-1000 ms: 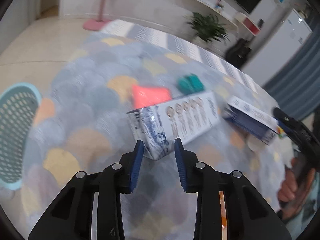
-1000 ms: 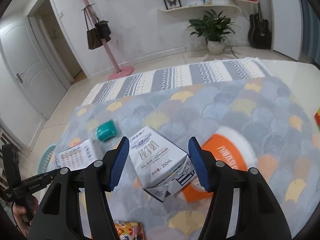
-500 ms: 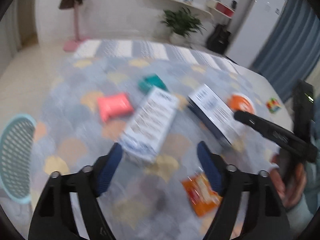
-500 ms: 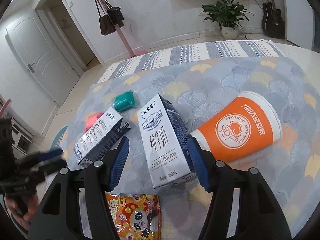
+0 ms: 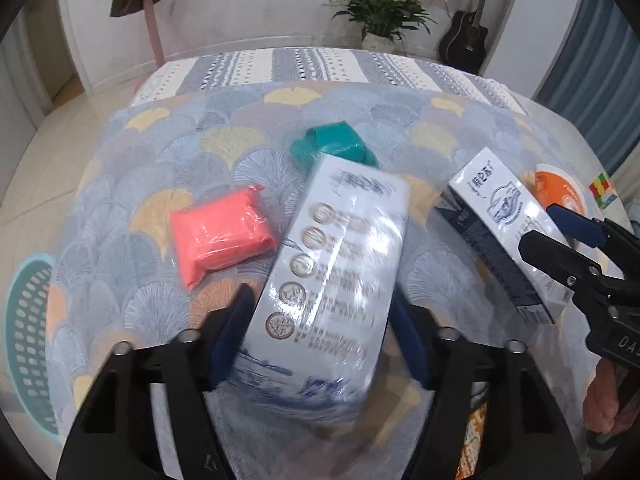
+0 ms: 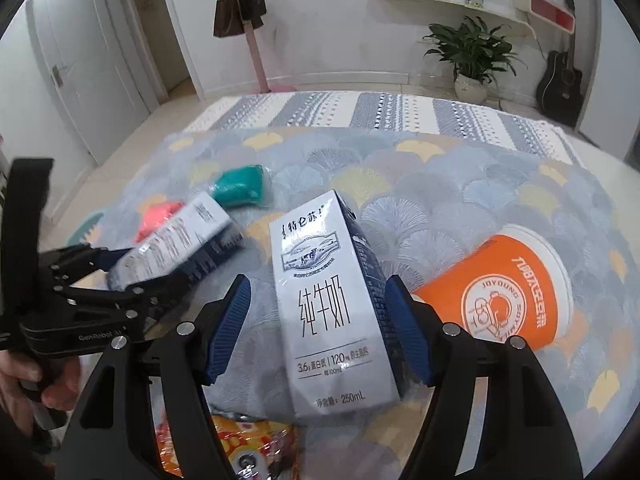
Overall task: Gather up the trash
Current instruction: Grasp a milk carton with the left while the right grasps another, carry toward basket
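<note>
My left gripper (image 5: 320,336) has swung in and now straddles one carton (image 5: 332,264) on the desk (image 5: 160,152), jaws spread wide, nothing squeezed yet. Right gripper (image 6: 316,328) has closed in on the second carton (image 6: 328,304), also open around it. So both grabs look lined up. Left view alone shows the basket (image 5: 28,336) off the desk edge; right view alone shows the orange cup (image 6: 504,292) whole and the snack wrapper (image 6: 240,448).

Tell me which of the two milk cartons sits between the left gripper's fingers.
The carton with the row of round medals, lying beside the pink packet. The other carton sits between the right gripper's fingers, next to the orange cup.
</note>
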### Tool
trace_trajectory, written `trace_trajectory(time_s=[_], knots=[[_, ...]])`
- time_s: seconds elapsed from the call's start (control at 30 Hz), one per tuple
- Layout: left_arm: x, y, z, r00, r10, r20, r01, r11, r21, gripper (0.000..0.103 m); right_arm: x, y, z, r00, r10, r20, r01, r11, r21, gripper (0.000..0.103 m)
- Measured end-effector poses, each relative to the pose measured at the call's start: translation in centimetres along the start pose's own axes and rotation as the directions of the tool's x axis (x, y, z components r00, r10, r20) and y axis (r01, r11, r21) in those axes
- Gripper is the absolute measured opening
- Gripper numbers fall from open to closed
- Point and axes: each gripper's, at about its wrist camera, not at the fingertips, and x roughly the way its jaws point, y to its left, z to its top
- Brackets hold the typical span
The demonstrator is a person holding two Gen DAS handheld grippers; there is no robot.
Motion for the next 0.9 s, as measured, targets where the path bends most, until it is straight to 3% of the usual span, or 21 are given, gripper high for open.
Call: trace_trajectory(time_s=[0.33,0.5,0.63,0.73,0.9], knots=[[-1.8,1.1,-1.1,0.997,-0.027,0.066,0.031,0.998,-0.063,0.051,1.3,1.5,0.1,0.998,-0.065,-0.02,0.064,0.997,-0.052,0.068],[-3.3,1.8,-1.7,0.995,-0.028,0.097,0.036,0.996,-0.076,0.051,2.8,1.9,0.6,0.986,-0.152,-0.069,0.149,0.988,-0.048,0.069],[-4.4,2.5,-2.1,0.992,-0.035,0.123,0.045,0.996,-0.08,0.051,3.7,2.6,0.5,0.983,-0.141,-0.119,0.136,0.989,-0.048,0.068],[-5.5,3.1,-2.4,0.988,-0.024,0.153,0.037,0.996,-0.086,0.051,3.7,3.4,0.1,0.987,-0.085,-0.136,0.078,0.996,-0.05,0.055],[-8.1,5.5,-2.8,0.976,-0.013,0.218,0.044,0.99,-0.138,0.051,2.7,6.1,0.5,0.995,-0.004,-0.099,0.0,0.999,-0.046,0.054]])
